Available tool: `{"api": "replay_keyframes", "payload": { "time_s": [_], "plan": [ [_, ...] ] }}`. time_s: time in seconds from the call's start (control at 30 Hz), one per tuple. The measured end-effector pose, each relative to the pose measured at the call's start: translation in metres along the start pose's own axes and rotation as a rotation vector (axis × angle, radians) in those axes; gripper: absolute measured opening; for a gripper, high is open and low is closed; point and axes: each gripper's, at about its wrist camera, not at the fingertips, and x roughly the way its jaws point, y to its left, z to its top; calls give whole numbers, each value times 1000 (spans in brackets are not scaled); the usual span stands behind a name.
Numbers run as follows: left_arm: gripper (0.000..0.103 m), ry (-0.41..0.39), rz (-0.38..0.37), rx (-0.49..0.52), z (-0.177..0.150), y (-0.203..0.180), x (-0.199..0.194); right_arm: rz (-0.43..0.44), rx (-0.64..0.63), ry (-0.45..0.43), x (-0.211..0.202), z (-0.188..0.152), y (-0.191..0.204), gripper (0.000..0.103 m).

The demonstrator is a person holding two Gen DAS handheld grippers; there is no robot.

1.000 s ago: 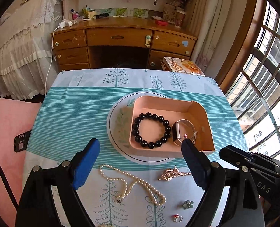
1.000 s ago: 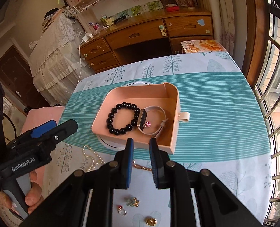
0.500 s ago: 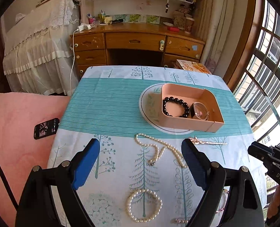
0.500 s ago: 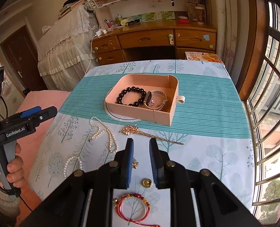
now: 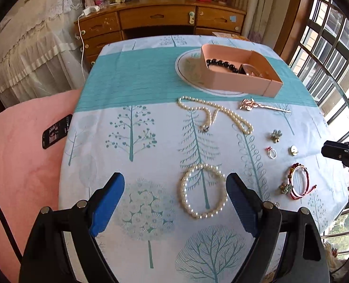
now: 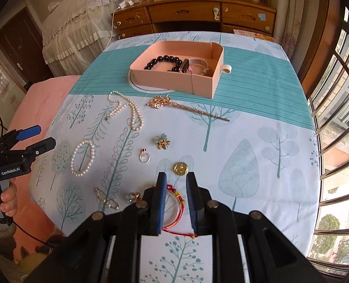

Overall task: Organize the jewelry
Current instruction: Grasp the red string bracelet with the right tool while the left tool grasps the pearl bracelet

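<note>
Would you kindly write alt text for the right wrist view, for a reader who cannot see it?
The right hand-held gripper, jaws narrowly apart and holding nothing, hovers above a red string bracelet on a tree-print tablecloth. Loose pearl necklace, pearl bracelet, ring and gold hairpin lie beyond, before a pink box holding a black bead bracelet.

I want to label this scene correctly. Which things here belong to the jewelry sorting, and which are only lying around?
Belong to the job:
pink box
pearl necklace
pearl bracelet
gold hairpin
flower brooch
ring
gold round piece
red string bracelet

Just lying about:
phone
pink cushion
wooden desk
</note>
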Motion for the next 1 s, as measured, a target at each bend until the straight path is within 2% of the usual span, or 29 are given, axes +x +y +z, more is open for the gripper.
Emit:
{"api": "replay_keyframes", "payload": {
  "time_s": [0.23,0.33,0.6,0.67,0.73,0.87,0.97,1.0],
  "plan": [
    [87,175,-92,-58,-9,12,38,31,66,203,37,-6,-14,18],
    [87,209,-104,-60,-9,12,49,9,50,237,48,-7,-13,18],
    [77,251,-84,-11,0,0,62,-75,-58,241,58,-8,6,16],
    [71,269,-69,-4,4,-2,67,-85,-80,237,59,-8,9,15],
    [56,300,-74,-8,7,-2,76,-100,-101,231,59,-10,13,14],
    [50,312,-65,10,9,-7,79,-113,-129,223,58,-12,16,13],
    [48,321,-28,45,9,-15,82,-110,-135,223,61,-11,20,13],
    [45,322,-9,58,9,-18,82,-107,-134,221,62,-11,20,13]
  ]
}}
